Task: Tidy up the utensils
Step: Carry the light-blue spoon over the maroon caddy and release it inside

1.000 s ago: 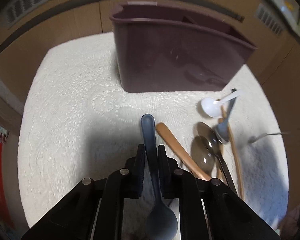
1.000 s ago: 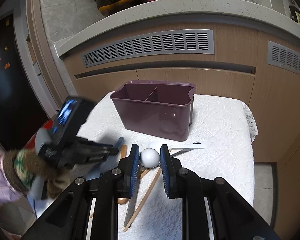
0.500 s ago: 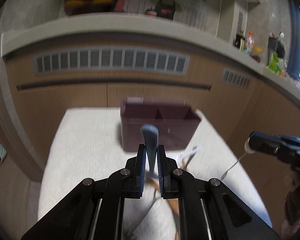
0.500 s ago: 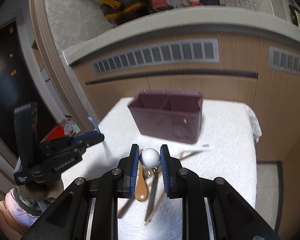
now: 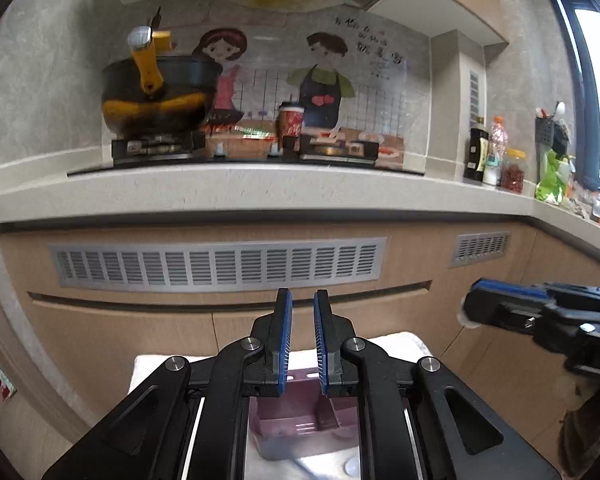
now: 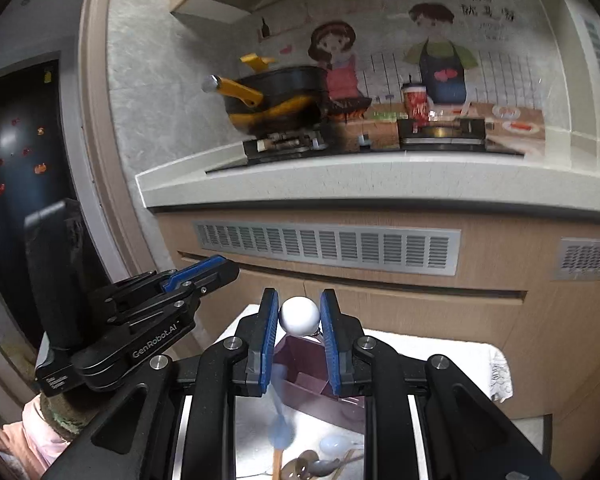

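Both grippers hang above the white-clothed table [image 6: 476, 360], facing the cabinet front just beyond its far edge. The left gripper [image 5: 301, 344] has its jaws slightly parted, nothing between them. The right gripper [image 6: 299, 338] clamps a utensil's white ball end [image 6: 299, 316]. Below stands the purple organizer [image 5: 288, 420]; its contents cannot be told. Loose spoons [image 6: 312, 466] lie toward the near edge.

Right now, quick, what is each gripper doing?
Left gripper: open, holding nothing, above the purple utensil bin.
Right gripper: shut on the white spoon.
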